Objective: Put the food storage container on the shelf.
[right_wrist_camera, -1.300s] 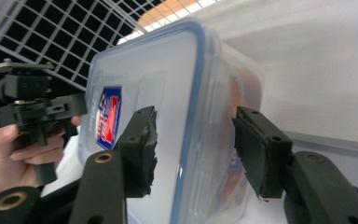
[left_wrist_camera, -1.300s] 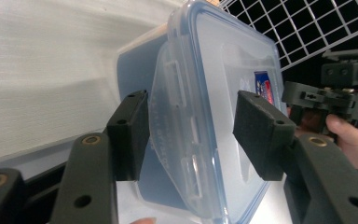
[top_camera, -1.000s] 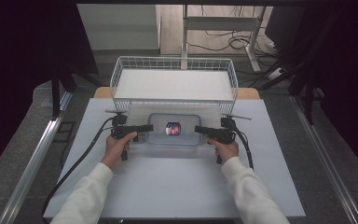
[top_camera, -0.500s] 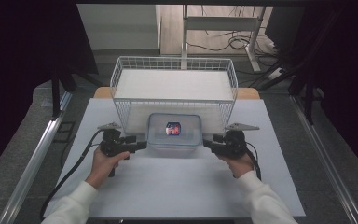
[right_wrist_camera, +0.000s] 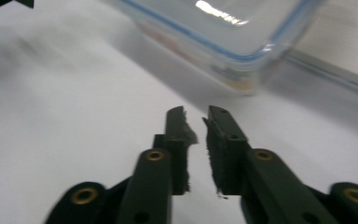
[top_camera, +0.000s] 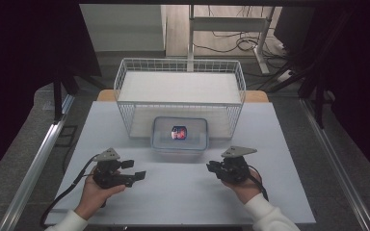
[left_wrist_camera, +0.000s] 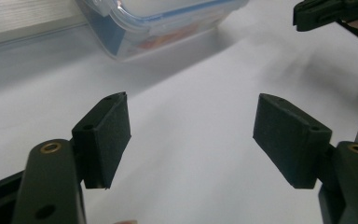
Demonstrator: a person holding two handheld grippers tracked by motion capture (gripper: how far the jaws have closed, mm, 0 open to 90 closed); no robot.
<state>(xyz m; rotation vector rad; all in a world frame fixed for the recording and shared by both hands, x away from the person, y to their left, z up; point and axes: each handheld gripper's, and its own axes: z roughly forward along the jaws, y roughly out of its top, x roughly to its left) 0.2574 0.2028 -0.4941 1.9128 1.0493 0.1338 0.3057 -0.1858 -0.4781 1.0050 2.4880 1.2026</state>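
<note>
Clear lidded plastic box (top_camera: 179, 134) on white bench (top_camera: 183, 192), left claw (top_camera: 136, 169) released, empty, right claw (top_camera: 211, 166) just closing, nearly clenched, empty, both near-side of box

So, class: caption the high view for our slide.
Two hand-held grippers, left open, right nearly shut, flank a lidded clear container before a wire basket.

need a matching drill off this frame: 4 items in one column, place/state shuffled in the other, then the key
1. left gripper
2. right gripper
3. clear lidded container
4. wire basket

A. stands at the far end of the table
B. jaws nearly together, nothing between them
C. sits just in front of the basket, a red item inside
D. jaws wide apart, nothing between them

Pairs: 1-D, 2-B, 3-C, 4-A
</note>
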